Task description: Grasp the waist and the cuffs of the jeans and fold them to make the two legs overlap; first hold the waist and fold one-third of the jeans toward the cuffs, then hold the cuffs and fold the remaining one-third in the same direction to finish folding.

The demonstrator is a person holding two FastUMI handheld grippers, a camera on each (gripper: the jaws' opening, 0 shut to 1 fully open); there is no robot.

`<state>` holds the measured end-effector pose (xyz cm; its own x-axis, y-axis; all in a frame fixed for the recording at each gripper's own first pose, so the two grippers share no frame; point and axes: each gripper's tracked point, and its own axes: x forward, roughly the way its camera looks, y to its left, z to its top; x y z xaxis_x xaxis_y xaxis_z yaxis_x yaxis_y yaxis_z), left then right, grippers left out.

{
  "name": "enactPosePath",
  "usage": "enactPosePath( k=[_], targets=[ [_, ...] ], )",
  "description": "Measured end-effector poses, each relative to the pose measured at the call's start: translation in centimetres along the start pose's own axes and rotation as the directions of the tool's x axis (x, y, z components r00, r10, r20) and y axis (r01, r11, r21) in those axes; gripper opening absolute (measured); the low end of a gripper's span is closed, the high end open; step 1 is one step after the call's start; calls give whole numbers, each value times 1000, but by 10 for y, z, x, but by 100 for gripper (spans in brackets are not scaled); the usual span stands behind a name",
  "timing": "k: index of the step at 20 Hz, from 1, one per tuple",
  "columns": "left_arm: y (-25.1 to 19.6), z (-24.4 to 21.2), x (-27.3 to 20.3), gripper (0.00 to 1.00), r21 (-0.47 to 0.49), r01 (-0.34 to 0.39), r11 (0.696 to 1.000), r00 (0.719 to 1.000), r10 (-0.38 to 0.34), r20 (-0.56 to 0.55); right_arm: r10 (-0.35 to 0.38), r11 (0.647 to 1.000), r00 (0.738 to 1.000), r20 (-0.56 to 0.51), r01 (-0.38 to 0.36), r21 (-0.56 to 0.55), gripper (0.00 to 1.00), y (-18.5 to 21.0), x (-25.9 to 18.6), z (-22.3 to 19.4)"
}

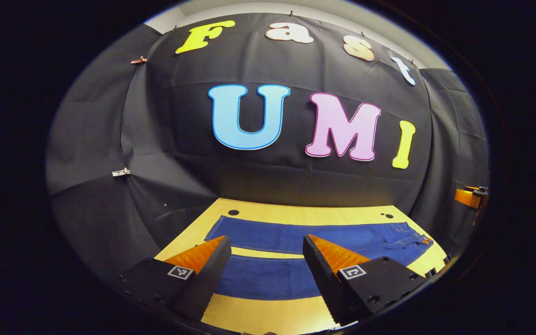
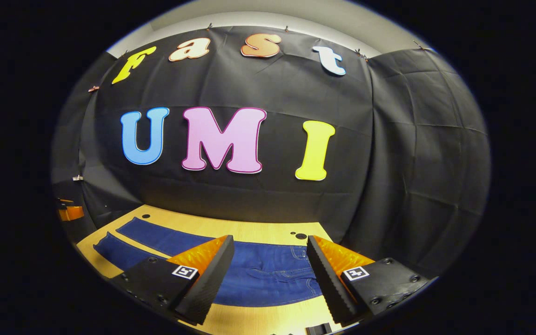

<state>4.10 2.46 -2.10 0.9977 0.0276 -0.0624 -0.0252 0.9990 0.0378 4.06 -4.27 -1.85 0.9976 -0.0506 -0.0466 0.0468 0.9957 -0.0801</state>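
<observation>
Dark blue jeans (image 1: 296, 237) lie flat and unfolded on the wooden table (image 1: 277, 214), the two legs spread apart with a strip of wood between them. Their cuffs point left and the waist (image 1: 417, 242) lies at the right. My left gripper (image 1: 265, 244) hovers open above the legs, holding nothing. In the right gripper view the jeans (image 2: 258, 270) show their seat and waist end below my right gripper (image 2: 270, 244), which stands open and holds nothing. The other gripper (image 1: 470, 196) peeks in at the right edge of the left gripper view and the other gripper (image 2: 69, 211) shows at the far left of the right gripper view.
The booth's black cloth wall (image 1: 268, 177) rises directly behind the table and wraps around both sides. Small dark round marks (image 1: 233, 212) dot the table's far edge. A bare strip of table (image 2: 258, 321) runs in front of the jeans.
</observation>
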Motion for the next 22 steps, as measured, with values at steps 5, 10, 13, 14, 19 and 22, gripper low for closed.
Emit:
enactPosePath(
  k=[5,10,13,14,19,22],
  targets=[
    [61,-26,21,97,128,-6,992,996,17,-87,-17,998,1000,-22,16,-53,97,-11,17,-9],
    [125,-86,48,98,382,103,918,959,10,-283,-46,994,998,-51,40,-102,96,-30,35,-19],
    [139,-127,59,99,514,267,815,904,-26,-427,-63,990,996,-70,53,-128,96,-44,42,-27],
    [146,-138,63,98,562,323,761,883,-29,-468,-71,990,994,-83,60,-130,94,-50,42,-32],
    [184,-215,74,98,705,598,382,749,49,-661,-131,972,982,-134,100,-212,96,-73,44,-57],
    [188,-250,73,98,689,680,250,694,83,-715,-128,960,979,-155,83,-269,96,-79,47,-65]
  ],
)
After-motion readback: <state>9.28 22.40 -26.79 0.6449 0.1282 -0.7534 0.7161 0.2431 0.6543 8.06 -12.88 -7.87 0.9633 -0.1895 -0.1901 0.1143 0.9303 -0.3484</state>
